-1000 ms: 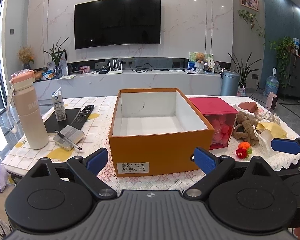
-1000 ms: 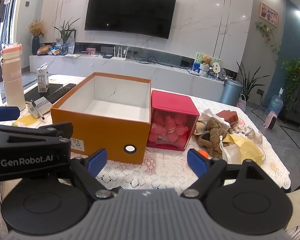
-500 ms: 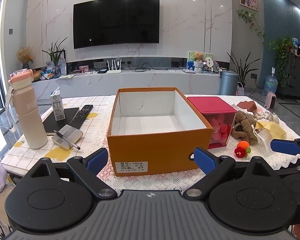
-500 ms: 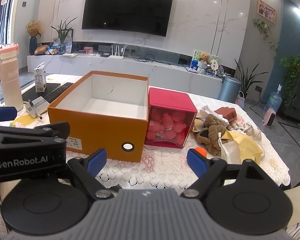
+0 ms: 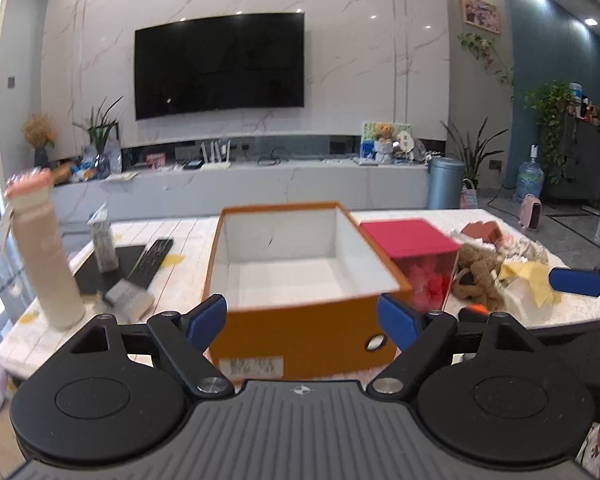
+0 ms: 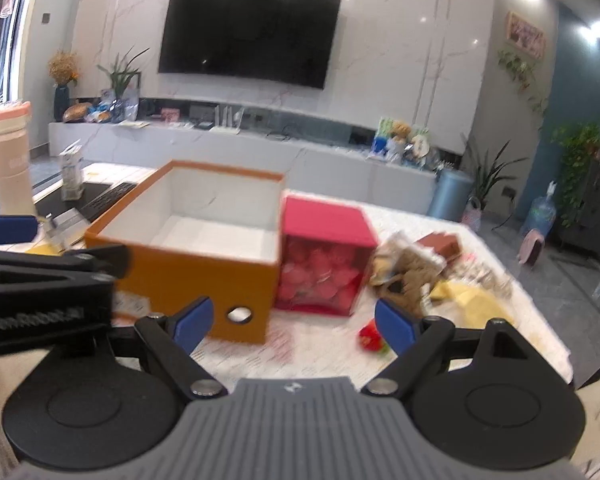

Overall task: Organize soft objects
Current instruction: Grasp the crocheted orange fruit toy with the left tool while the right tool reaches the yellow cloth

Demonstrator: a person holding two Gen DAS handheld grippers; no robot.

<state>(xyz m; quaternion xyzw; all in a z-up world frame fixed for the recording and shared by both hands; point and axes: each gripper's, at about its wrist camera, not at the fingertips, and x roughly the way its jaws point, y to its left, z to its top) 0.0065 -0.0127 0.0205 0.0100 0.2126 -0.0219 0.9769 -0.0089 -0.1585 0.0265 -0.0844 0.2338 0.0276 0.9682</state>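
An open orange box [image 5: 300, 332] [image 6: 196, 268] with a white, empty inside stands mid-table. To its right sits a red-lidded clear box [image 5: 420, 256] [image 6: 324, 256] of pink soft pieces. Further right lie a brown plush toy [image 5: 480, 276] [image 6: 408, 280], a yellow cloth [image 5: 532, 280] [image 6: 472, 300] and a small red-orange ball [image 6: 370, 338] [image 5: 474, 311]. My left gripper [image 5: 302, 320] is open in front of the orange box, with nothing between its fingers. My right gripper [image 6: 292, 322] is open too and empty, short of the table's near edge.
On the left stand a pink bottle [image 5: 44, 256], a small carton [image 5: 104, 240], a remote [image 5: 150, 260] and a black tablet. A lace cloth [image 6: 300, 344] covers the table. A brown block [image 6: 444, 244] lies behind the toys. Beyond are a TV wall and a bin [image 5: 444, 184].
Both views have shifted slightly and are now blurred; the box and toys sit a little lower in the frames. Both grippers stay open and empty, and nothing on the table has moved.
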